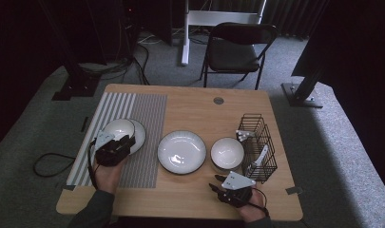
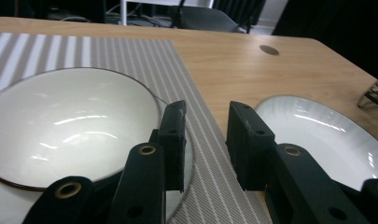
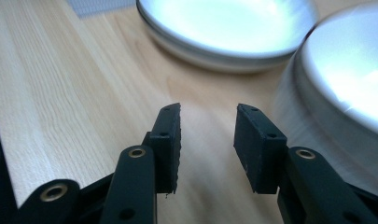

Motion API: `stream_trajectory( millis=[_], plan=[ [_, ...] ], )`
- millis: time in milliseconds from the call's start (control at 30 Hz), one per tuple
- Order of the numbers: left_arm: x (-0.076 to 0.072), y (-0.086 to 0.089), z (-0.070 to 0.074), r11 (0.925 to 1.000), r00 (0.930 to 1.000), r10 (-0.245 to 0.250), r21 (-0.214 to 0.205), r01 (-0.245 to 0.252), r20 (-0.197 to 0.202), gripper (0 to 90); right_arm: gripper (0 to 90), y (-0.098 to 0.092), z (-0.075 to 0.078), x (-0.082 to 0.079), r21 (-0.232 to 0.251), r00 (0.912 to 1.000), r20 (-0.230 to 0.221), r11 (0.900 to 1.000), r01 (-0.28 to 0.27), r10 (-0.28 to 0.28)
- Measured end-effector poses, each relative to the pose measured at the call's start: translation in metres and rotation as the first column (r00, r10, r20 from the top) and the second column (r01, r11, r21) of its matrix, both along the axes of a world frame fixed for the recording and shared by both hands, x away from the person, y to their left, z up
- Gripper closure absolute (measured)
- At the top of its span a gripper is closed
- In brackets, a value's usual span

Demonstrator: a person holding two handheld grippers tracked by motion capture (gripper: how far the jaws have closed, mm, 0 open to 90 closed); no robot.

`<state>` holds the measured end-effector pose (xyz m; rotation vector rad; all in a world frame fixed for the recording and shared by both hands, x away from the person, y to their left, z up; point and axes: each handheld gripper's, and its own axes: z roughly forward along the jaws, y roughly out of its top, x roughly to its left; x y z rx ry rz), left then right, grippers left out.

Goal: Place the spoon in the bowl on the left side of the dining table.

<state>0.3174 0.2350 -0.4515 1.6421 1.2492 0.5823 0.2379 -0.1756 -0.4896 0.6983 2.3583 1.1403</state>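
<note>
Because your left claw (image 1: pixel 125 144) sits just off the near rim of the bowl (image 1: pixel 119 129), which rests on a small plate (image 1: pixel 139 135) on the striped placemat (image 1: pixel 145 142), its jaws stand partly apart with nothing between them. That reads as a bowl set down on its plate, not one being gripped. In the left gripper view the bowl (image 2: pixel 70 126) lies beside the left jaw and the large plate (image 2: pixel 326 135) beside the right.

Your right claw (image 1: pixel 217 182) hangs low at the counter's (image 1: pixel 190 104) near edge, jaws likewise half wide and empty over bare wood, pointing toward the second bowl (image 1: pixel 227 153) next to the wire rack (image 1: pixel 259 147). That bowl looks like your likely next pick, since its rim lies just ahead.
</note>
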Motion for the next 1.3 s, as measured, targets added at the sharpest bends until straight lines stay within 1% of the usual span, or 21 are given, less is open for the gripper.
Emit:
stream_trajectory(
  millis=[67,133,200,233,267,300,333,367,400,433,467,500,533,567,667,767,833,967,1067,1167,1300],
  plan=[
    [-0.002,-0.004,0.000,0.9998,0.9999,-0.012,0.013,0.012,0.004,68.6,60.7,-0.003,0.011,-0.005,0.003,0.9987,0.050,0.9999,-0.012,0.011],
    [-0.005,-0.007,-0.001,0.9995,0.9998,-0.021,0.025,0.020,0.004,68.5,60.0,-0.008,0.023,-0.011,0.010,0.9949,0.100,0.9998,-0.018,0.017],
    [-0.006,-0.010,-0.003,0.9991,0.9996,-0.028,0.033,0.028,0.001,68.5,59.3,-0.013,0.036,-0.016,0.026,0.9907,0.134,0.9993,-0.028,0.024],
    [-0.007,-0.011,-0.005,0.9989,0.9995,-0.032,0.033,0.032,-0.003,68.5,59.3,-0.016,0.042,-0.019,0.033,0.9870,0.158,0.9989,-0.032,0.027],
    [-0.007,-0.011,-0.005,0.9989,0.9995,-0.032,0.033,0.032,-0.003,68.4,59.3,-0.016,0.042,-0.019,0.033,0.9870,0.158,0.9989,-0.032,0.027],
    [-0.008,-0.015,-0.008,0.9983,0.9989,-0.044,0.038,0.044,-0.015,68.3,58.9,-0.026,0.056,-0.023,0.063,0.9792,0.202,0.9974,-0.036,0.023],
    [-0.008,-0.016,-0.010,0.9978,0.9986,-0.050,0.041,0.051,-0.019,68.2,58.6,-0.028,0.059,-0.024,0.067,0.9771,0.212,0.9971,-0.035,0.020],
    [-0.008,-0.018,-0.012,0.9975,0.9982,-0.055,0.043,0.056,-0.024,68.1,58.4,-0.032,0.064,-0.025,0.076,0.9730,0.230,0.9966,-0.032,0.014],
    [-0.008,-0.018,-0.012,0.9975,0.9982,-0.055,0.043,0.056,-0.024,68.1,58.4,-0.032,0.064,-0.025,0.076,0.9730,0.230,0.9966,-0.032,0.014],
    [-0.010,-0.022,-0.014,0.9967,0.9975,-0.064,0.047,0.065,-0.029,68.1,57.1,-0.041,0.074,-0.027,0.090,0.9647,0.263,0.9957,-0.022,-0.003],
    [-0.010,-0.024,-0.016,0.9961,0.9970,-0.070,0.052,0.072,-0.033,68.1,56.8,-0.044,0.076,-0.028,0.095,0.9619,0.273,0.9953,-0.015,-0.012],
    [-0.010,-0.025,-0.017,0.9958,0.9966,-0.074,0.052,0.076,-0.035,68.1,56.2,-0.049,0.081,-0.029,0.101,0.9564,0.291,0.9949,-0.003,-0.026],
    [-0.010,-0.025,-0.017,0.9958,0.9966,-0.074,0.052,0.076,-0.035,68.1,56.2,-0.049,0.081,-0.029,0.101,0.9564,0.291,0.9949,-0.003,-0.026],
    [-0.011,-0.029,-0.019,0.9945,0.9956,-0.083,0.060,0.086,-0.042,68.1,55.4,-0.057,0.085,-0.030,0.118,0.9482,0.313,0.9928,0.020,-0.056],
    [-0.012,-0.033,-0.023,0.9926,0.9941,-0.096,0.071,0.099,-0.052,68.0,54.3,-0.069,0.087,-0.030,0.163,0.9421,0.318,0.9849,0.058,-0.108],
    [-0.012,-0.035,-0.025,0.9921,0.9935,-0.098,0.073,0.102,-0.057,67.9,54.0,-0.082,0.085,-0.029,0.205,0.9357,0.315,0.9740,0.096,-0.159],
    [-0.012,-0.035,-0.026,0.9918,0.9931,-0.099,0.074,0.103,-0.062,67.7,54.0,-0.087,0.083,-0.028,0.220,0.9344,0.309,0.9693,0.111,-0.177],
    [-0.012,-0.036,-0.029,0.9918,0.9922,-0.101,0.071,0.106,-0.074,67.7,54.1,-0.095,0.077,-0.024,0.224,0.9334,0.294,0.9641,0.143,-0.206],
    [-0.012,-0.037,-0.030,0.9914,0.9916,-0.103,0.073,0.109,-0.078,67.6,55.6,-0.098,0.073,-0.022,0.229,0.9367,0.277,0.9613,0.153,-0.215],
    [-0.013,-0.037,-0.031,0.9914,0.9915,-0.104,0.072,0.110,-0.079,67.6,57.2,-0.099,0.067,-0.018,0.221,0.9452,0.251,0.9630,0.154,-0.209],
    [-0.013,-0.037,-0.032,0.9911,0.9907,-0.106,0.072,0.112,-0.086,67.6,61.8,-0.101,0.062,-0.013,0.214,0.9499,0.226,0.9624,0.168,-0.216]
  ],
)
